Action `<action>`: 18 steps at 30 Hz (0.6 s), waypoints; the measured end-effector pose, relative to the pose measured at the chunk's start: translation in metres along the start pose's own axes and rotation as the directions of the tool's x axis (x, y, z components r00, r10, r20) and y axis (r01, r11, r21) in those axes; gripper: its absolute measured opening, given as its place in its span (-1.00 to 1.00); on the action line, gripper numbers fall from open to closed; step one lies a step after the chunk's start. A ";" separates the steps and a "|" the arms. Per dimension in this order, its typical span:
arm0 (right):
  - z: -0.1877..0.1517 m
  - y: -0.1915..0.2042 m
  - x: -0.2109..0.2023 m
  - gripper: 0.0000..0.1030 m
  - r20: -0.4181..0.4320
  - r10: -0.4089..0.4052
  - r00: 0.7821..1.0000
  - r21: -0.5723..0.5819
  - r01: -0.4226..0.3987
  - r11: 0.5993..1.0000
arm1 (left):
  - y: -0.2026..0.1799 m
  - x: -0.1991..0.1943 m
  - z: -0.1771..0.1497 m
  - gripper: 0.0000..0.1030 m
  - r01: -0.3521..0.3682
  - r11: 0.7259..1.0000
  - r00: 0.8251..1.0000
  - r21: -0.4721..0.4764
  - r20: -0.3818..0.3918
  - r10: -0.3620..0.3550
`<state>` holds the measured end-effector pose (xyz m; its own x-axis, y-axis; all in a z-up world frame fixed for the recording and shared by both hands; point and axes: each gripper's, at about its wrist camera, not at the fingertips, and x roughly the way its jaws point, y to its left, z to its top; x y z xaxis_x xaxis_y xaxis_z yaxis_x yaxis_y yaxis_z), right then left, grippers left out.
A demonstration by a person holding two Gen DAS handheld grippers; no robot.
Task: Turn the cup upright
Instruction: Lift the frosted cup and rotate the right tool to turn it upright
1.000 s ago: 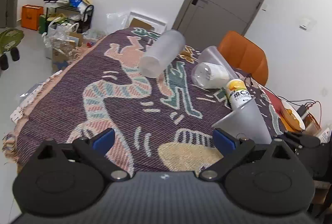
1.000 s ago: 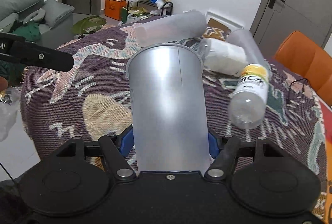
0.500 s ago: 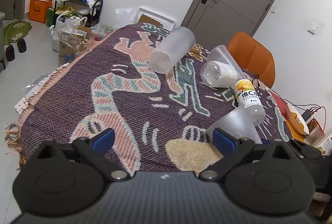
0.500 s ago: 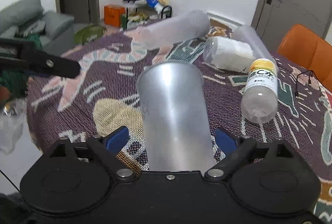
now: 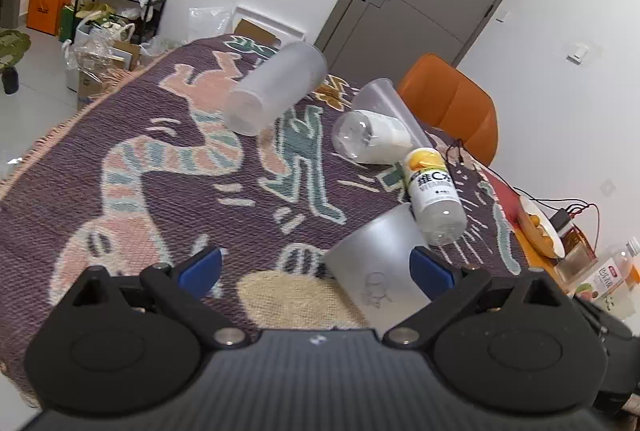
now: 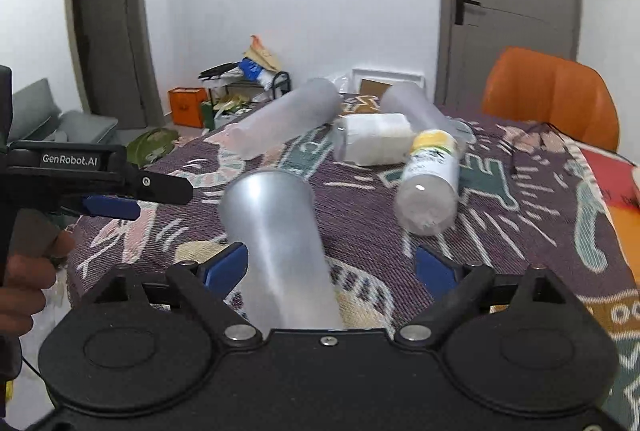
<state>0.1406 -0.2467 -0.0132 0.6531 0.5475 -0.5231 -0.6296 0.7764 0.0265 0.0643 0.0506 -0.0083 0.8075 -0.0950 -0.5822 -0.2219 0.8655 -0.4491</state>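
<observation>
A frosted silver-grey cup (image 6: 276, 243) stands between the spread fingers of my right gripper (image 6: 330, 267), leaning a little left; the jaws are open and no pad touches it. It also shows in the left wrist view (image 5: 376, 263), just inside the right finger of my left gripper (image 5: 316, 267), which is open and empty. The left gripper appears in the right wrist view (image 6: 108, 187) at the left, held by a hand.
On the patterned cloth (image 5: 160, 171) lie a frosted tall cup (image 5: 276, 91), a clear cup with a white roll inside (image 5: 372, 135) and a vitamin bottle (image 5: 434, 199). An orange chair (image 5: 452, 103) stands beyond. A plate of food (image 5: 540, 227) sits far right.
My right gripper has opened and let go of the grey cup, and pulled back a little. The cup now stands free on the cloth. My left gripper has shifted slightly.
</observation>
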 end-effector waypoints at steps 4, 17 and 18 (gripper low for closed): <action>-0.009 -0.013 -0.004 0.76 0.010 -0.015 1.000 0.052 0.015 0.999 | -0.005 0.011 -0.001 0.93 0.038 0.999 0.999 -0.025 -0.022 -0.039; -0.036 -0.068 -0.017 0.71 0.040 -0.125 0.991 0.206 0.115 0.972 | -0.020 0.061 -0.005 0.90 0.061 0.991 0.993 -0.121 -0.092 -0.073; -0.039 -0.071 -0.017 0.71 0.038 -0.130 0.991 0.215 0.119 0.969 | -0.021 0.065 -0.005 0.90 0.058 0.991 0.992 -0.124 -0.100 -0.071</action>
<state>0.1581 -0.3234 -0.0390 0.7451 0.4529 -0.4896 -0.4420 0.8850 0.1460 0.1187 0.0242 -0.0399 0.7623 -0.2048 -0.6139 -0.2407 0.7908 -0.5627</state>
